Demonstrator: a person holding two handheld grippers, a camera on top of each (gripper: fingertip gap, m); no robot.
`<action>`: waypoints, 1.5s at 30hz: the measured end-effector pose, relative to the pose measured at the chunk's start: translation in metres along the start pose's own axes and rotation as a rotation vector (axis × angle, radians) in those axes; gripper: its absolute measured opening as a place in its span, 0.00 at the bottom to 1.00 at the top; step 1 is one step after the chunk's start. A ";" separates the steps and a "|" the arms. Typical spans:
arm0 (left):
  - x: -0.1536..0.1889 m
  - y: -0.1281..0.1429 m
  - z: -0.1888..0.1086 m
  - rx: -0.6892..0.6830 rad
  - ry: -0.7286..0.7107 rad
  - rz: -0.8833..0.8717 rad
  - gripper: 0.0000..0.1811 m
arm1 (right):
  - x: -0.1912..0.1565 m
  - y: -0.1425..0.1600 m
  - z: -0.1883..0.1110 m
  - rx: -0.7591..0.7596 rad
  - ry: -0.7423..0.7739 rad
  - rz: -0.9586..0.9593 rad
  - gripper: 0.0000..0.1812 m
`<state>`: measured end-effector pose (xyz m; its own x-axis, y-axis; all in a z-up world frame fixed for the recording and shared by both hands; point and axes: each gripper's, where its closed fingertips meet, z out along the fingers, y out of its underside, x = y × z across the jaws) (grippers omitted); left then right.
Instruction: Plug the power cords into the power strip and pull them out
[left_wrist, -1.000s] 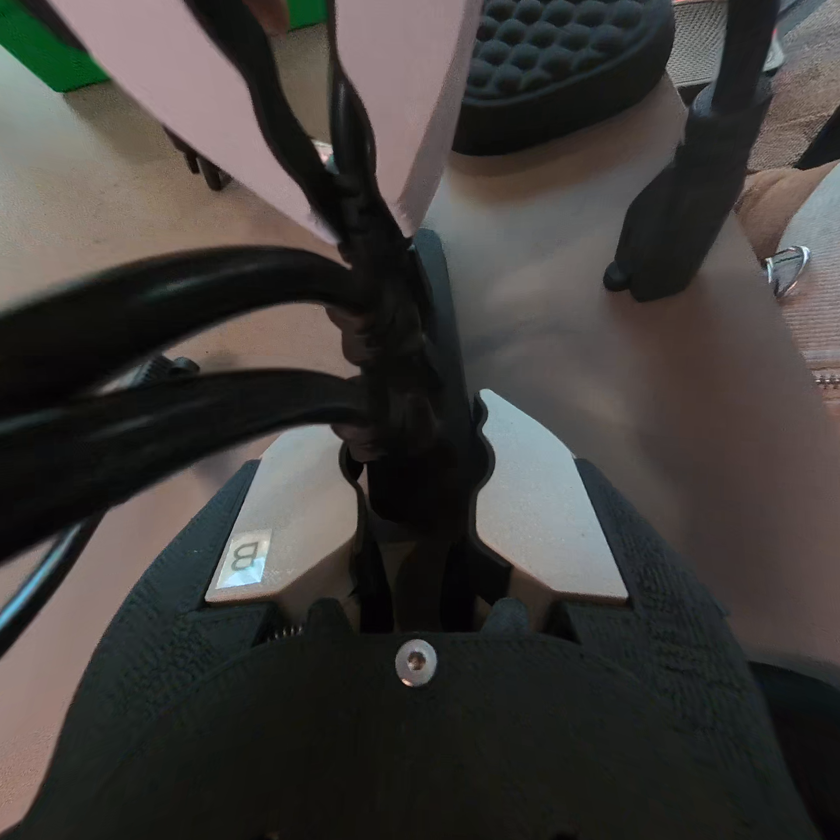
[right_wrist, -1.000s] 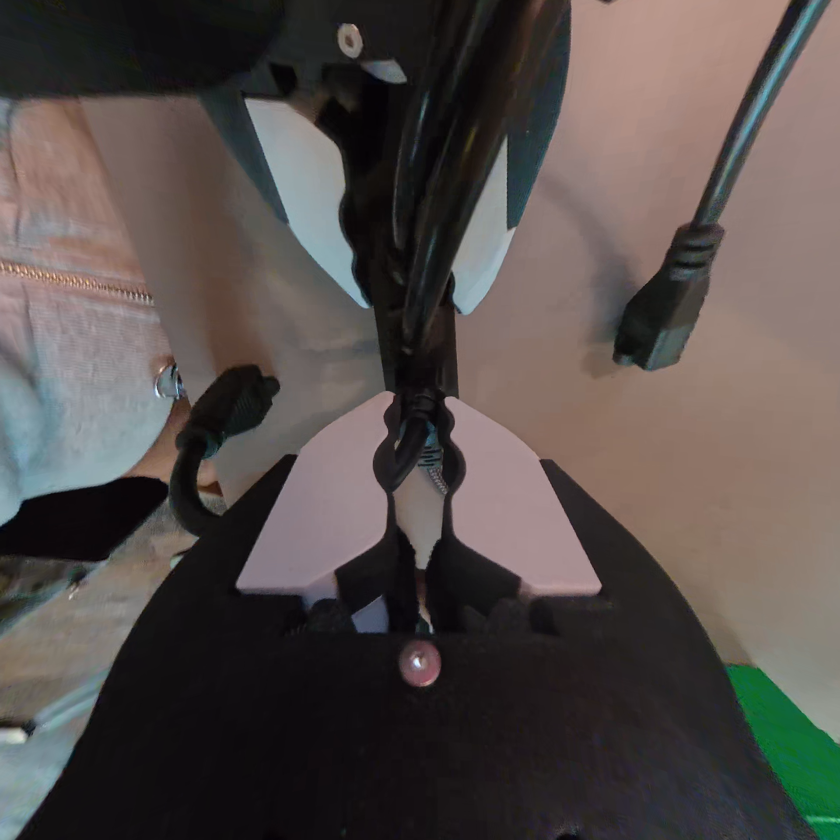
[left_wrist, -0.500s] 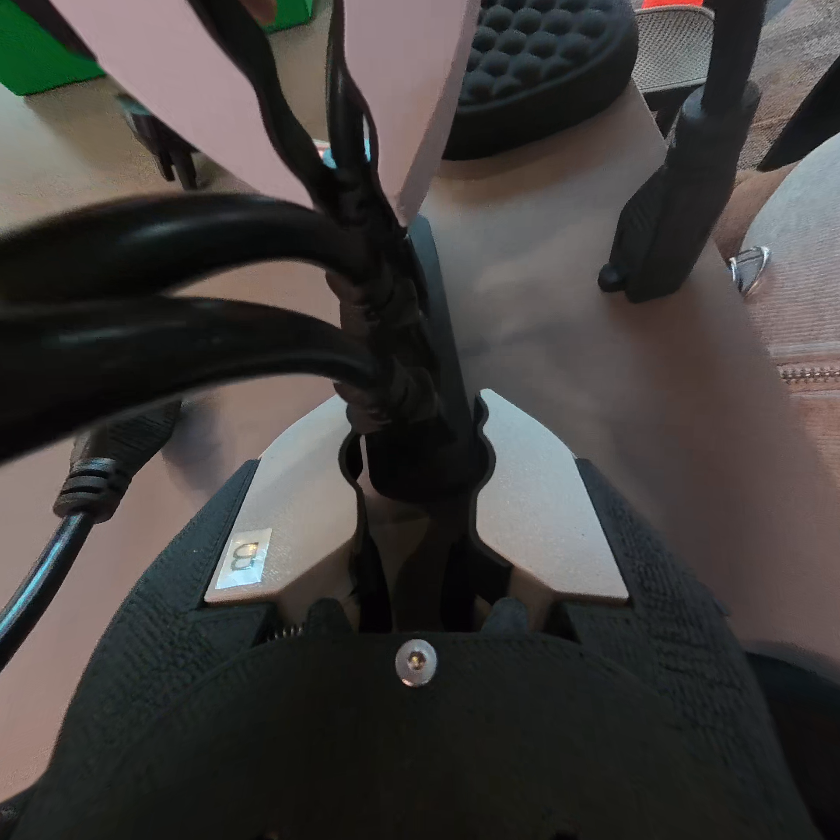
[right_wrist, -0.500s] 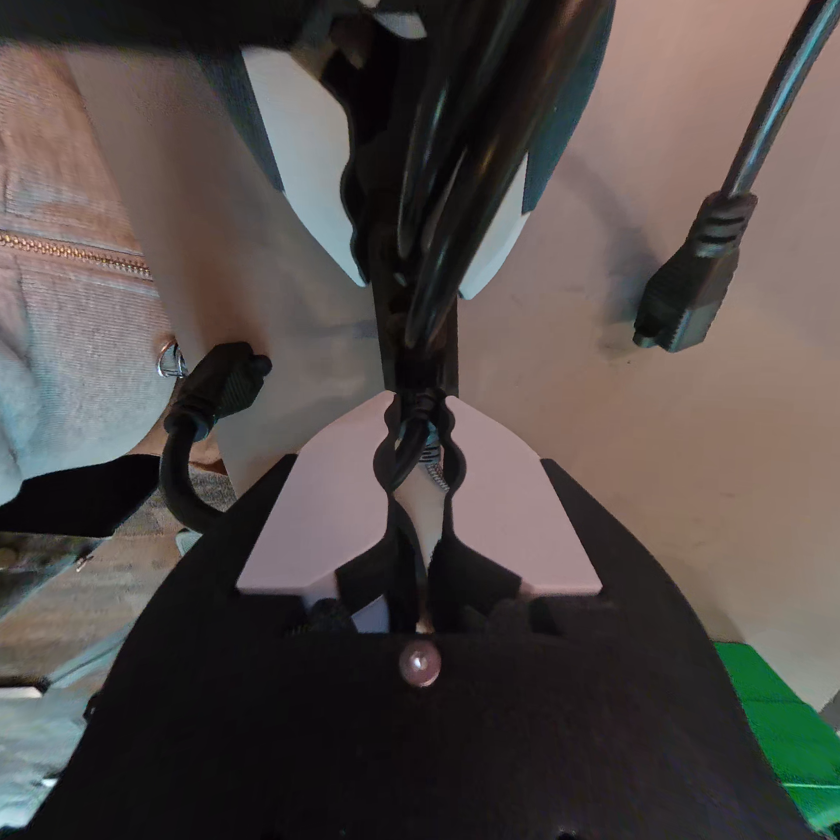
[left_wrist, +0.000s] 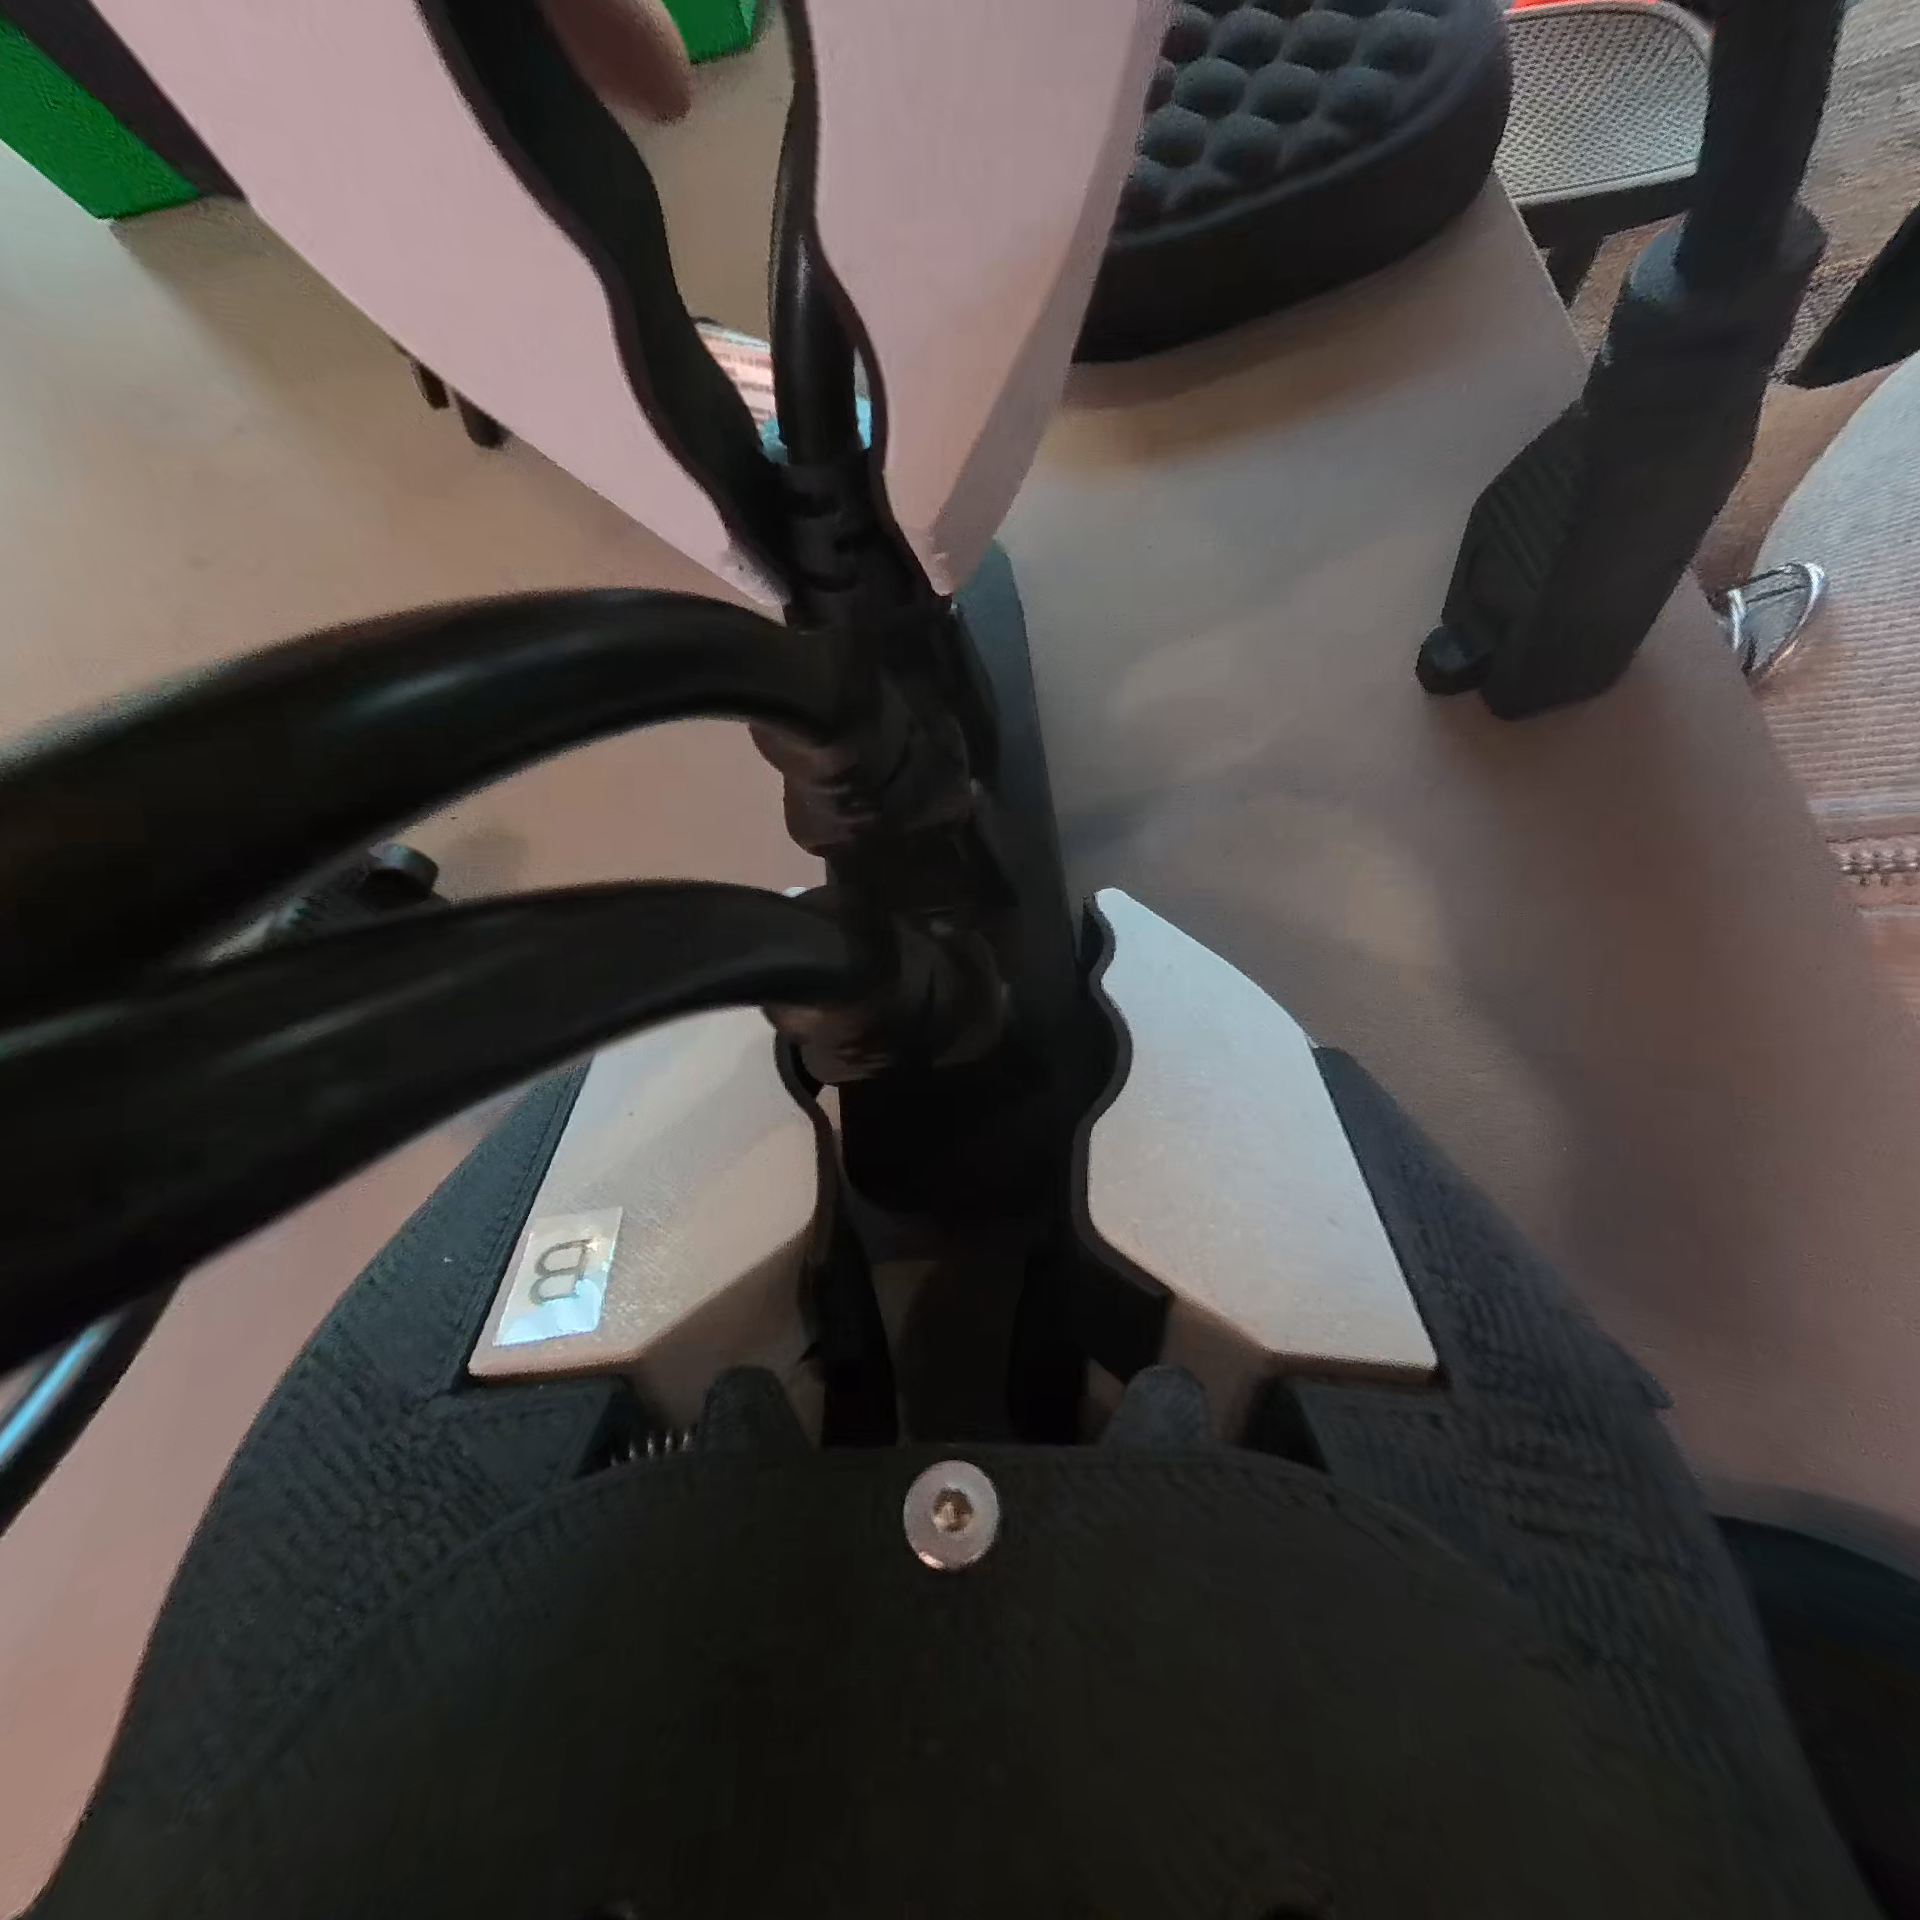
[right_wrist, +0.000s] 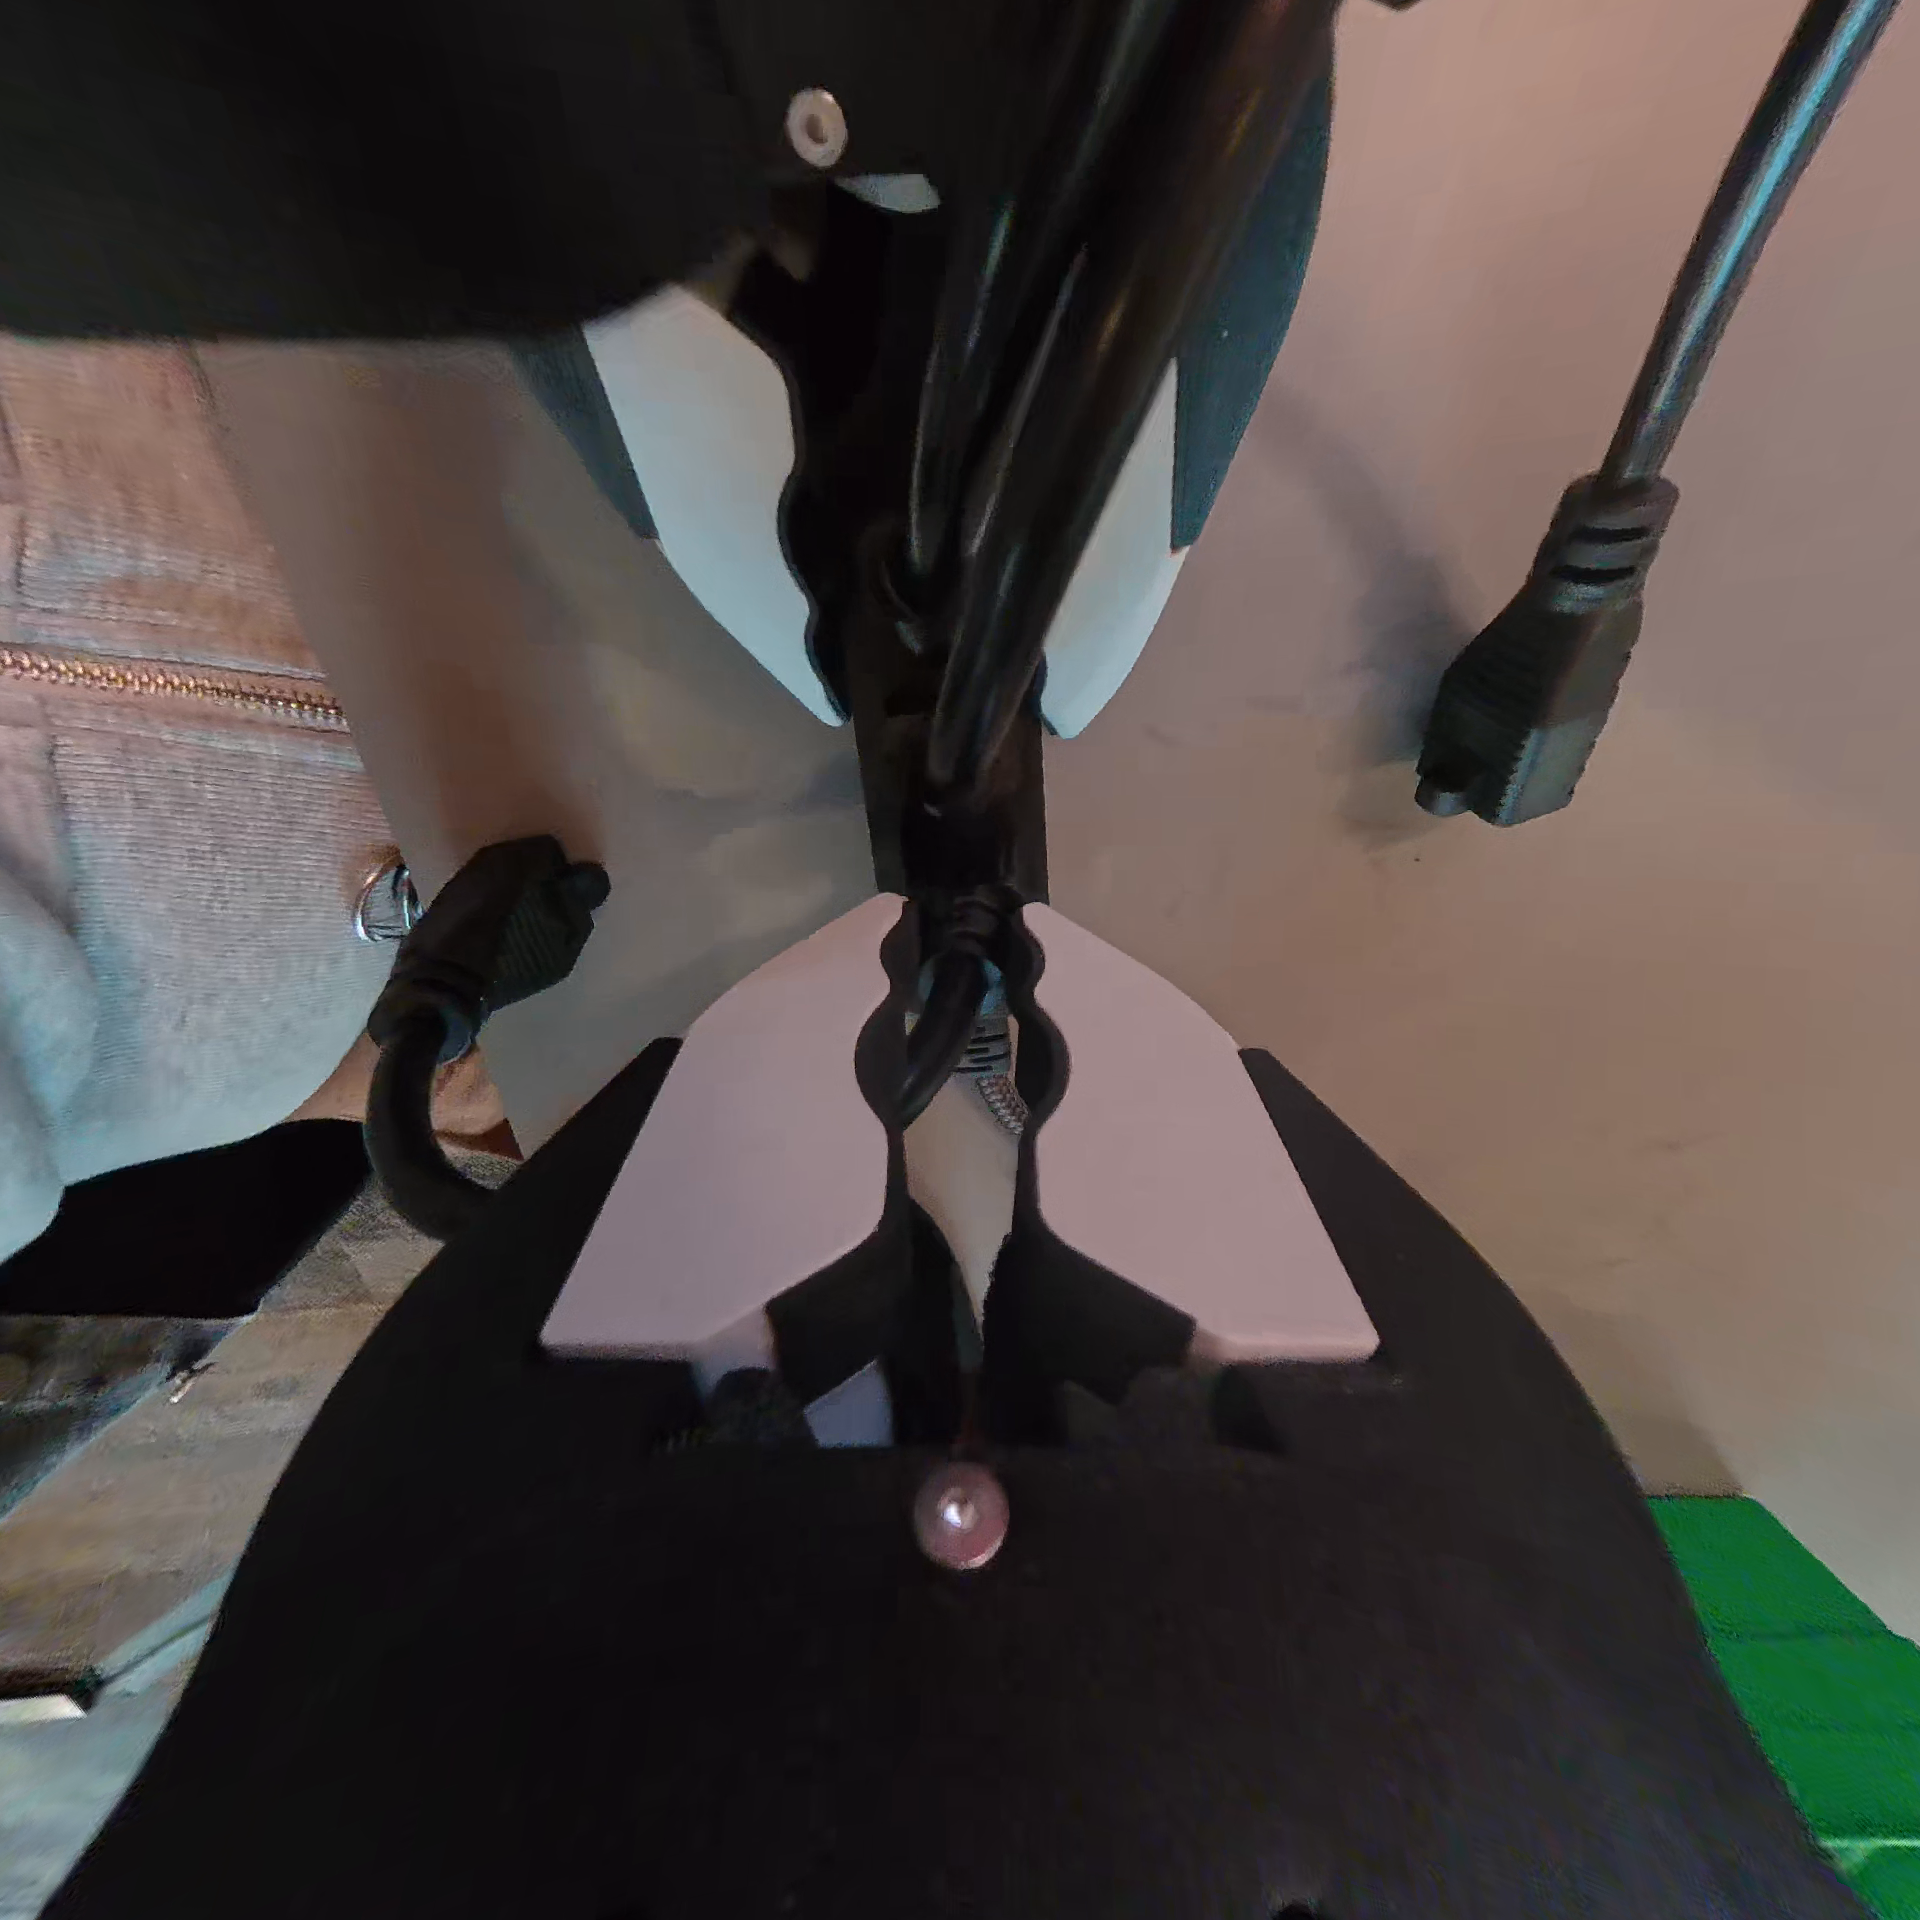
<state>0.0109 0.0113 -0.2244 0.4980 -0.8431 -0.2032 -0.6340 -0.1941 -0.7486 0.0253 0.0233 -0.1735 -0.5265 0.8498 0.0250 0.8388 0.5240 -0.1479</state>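
Observation:
A black power strip (left_wrist: 1029, 727) is held on edge above the beige table (left_wrist: 1351, 831). My left gripper (left_wrist: 956, 997) is shut on its near end. Two black plugs (left_wrist: 883, 790) sit in the strip, and their thick power cords (left_wrist: 364, 717) run off to the left. My right gripper (left_wrist: 852, 582) faces mine from the far end and is shut on a third black cord at its plug (left_wrist: 821, 499). In the right wrist view, the right gripper (right_wrist: 961, 909) clamps that cord (right_wrist: 935, 1049) beside a grey braided cable. The left gripper (right_wrist: 945, 722) is opposite, and the strip (right_wrist: 894, 810) lies between.
Loose black cord connectors hang or lie near the strip (left_wrist: 1558, 540) (right_wrist: 1527, 686) (right_wrist: 499, 925). A black honeycomb foam pad (left_wrist: 1299, 135) and a green box (left_wrist: 62, 135) are at the table's far side. A person's grey zippered clothing (right_wrist: 156, 727) is close by. There is about 6 cm between the tips of the two grippers.
Both grippers stay clamped. The strip and cords swayed slightly between frames; the loose connector at lower left is now mostly hidden behind the thick cords.

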 end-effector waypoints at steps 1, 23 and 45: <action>0.000 0.000 0.000 0.000 -0.001 0.001 0.25 | 0.000 0.000 0.000 -0.007 -0.010 -0.001 0.09; -0.005 0.000 -0.003 0.009 -0.067 0.033 0.27 | 0.022 0.015 -0.045 1.148 0.210 0.022 0.58; -0.005 0.001 -0.003 0.012 -0.067 0.044 0.27 | 0.009 0.015 -0.038 1.350 0.217 -0.052 0.50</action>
<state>0.0059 0.0137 -0.2217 0.5084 -0.8150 -0.2778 -0.6492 -0.1508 -0.7455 0.0381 0.0410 -0.1381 -0.4160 0.8882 0.1951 -0.0337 0.1993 -0.9794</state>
